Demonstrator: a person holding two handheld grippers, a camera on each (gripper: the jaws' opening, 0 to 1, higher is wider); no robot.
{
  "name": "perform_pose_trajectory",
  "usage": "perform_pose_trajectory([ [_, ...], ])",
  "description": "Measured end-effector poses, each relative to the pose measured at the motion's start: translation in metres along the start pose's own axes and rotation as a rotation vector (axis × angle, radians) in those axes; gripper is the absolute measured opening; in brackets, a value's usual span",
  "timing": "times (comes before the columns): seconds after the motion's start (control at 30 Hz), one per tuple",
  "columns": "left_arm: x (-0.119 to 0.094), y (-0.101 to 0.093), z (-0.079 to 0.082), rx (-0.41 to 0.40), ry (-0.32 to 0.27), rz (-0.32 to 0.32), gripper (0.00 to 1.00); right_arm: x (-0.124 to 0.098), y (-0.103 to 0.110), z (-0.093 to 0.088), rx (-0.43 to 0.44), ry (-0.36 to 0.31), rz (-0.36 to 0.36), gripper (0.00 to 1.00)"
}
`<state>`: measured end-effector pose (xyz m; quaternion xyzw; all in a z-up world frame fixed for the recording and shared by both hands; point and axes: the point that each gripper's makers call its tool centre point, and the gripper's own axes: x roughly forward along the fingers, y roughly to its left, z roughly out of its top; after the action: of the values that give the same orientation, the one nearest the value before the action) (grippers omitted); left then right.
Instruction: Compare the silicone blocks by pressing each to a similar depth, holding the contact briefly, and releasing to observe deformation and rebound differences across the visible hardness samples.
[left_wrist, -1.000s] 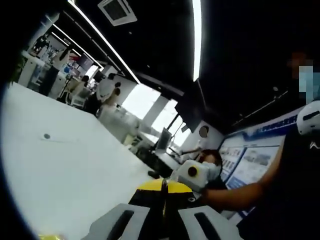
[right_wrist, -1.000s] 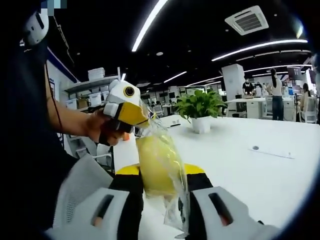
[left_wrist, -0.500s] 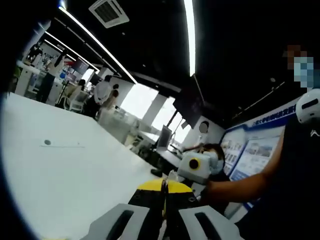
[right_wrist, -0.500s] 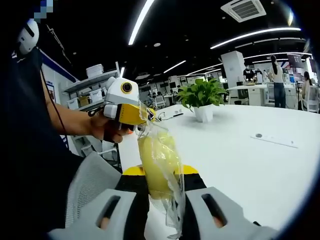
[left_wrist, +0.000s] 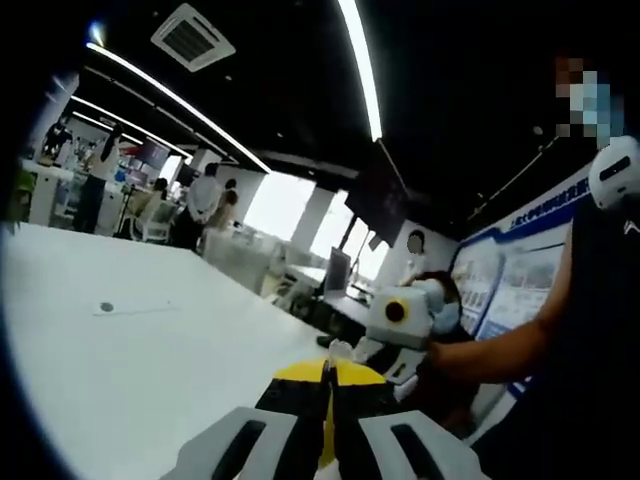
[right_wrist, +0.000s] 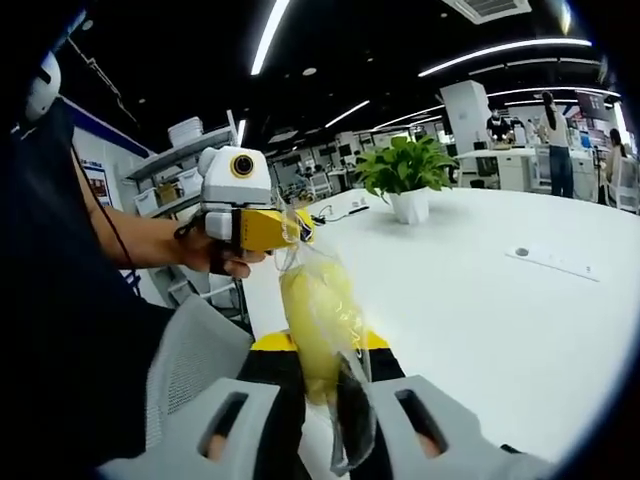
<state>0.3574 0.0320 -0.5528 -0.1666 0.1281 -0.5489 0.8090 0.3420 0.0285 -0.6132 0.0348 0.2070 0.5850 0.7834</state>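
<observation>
Currently, left gripper view: the left tongs (left_wrist: 327, 455) look closed, jaws meeting on a thin pale sliver at the seam; what that sliver is can't be read from this view. The camera points up and across the room, so the white worktop (left_wrist: 130, 360) sits low and left, with a small round insert (left_wrist: 106, 307) in its surface. The right tongs (left_wrist: 345, 352) come in from the right, held in the person's hand (left_wrist: 432, 362), with their tip just above the left jaws. People stand at desks far behind. Right gripper view: the right tongs (right_wrist: 328, 420) are clamped on the lower part of a clear plastic bag (right_wrist: 345, 430), and a yellow silicone block (right_wrist: 315, 320) sits inside it, raised off the worktop (right_wrist: 500, 330). The left tongs (right_wrist: 290, 232), held in the other hand (right_wrist: 205, 255), pinch the twisted top of the same bag, so that sliver is likely film. My read: the two grips at opposite ends are there to stretch or open the bag and free the sample, so pressing hasn't started. No other hardness samples are visible here. A potted plant (right_wrist: 407, 180) stands well back on the worktop. Risk: film is slippery, and the block could drop once the bag opens.
</observation>
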Motion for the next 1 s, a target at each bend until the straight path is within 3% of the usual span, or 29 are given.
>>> perform_pose_trajectory([
  [0.17,-0.001,0.001,-0.003,0.022,0.001,0.015,0.00,0.000,-0.002,-0.002,-0.007,0.020,-0.010,0.05],
  [0.77,0.001,0.012,-0.005,-0.015,0.011,0.055,0.01,0.001,-0.008,-0.006,-0.002,0.082,-0.007,0.04],
  [0.87,0.002,0.010,-0.006,0.045,0.002,0.064,0.00,0.001,-0.009,-0.007,0.012,0.079,-0.003,0.04],
  [1.0,0.002,0.012,-0.008,0.008,0.008,0.072,0.00,0.001,-0.009,-0.009,0.010,0.087,0.000,0.04],
])
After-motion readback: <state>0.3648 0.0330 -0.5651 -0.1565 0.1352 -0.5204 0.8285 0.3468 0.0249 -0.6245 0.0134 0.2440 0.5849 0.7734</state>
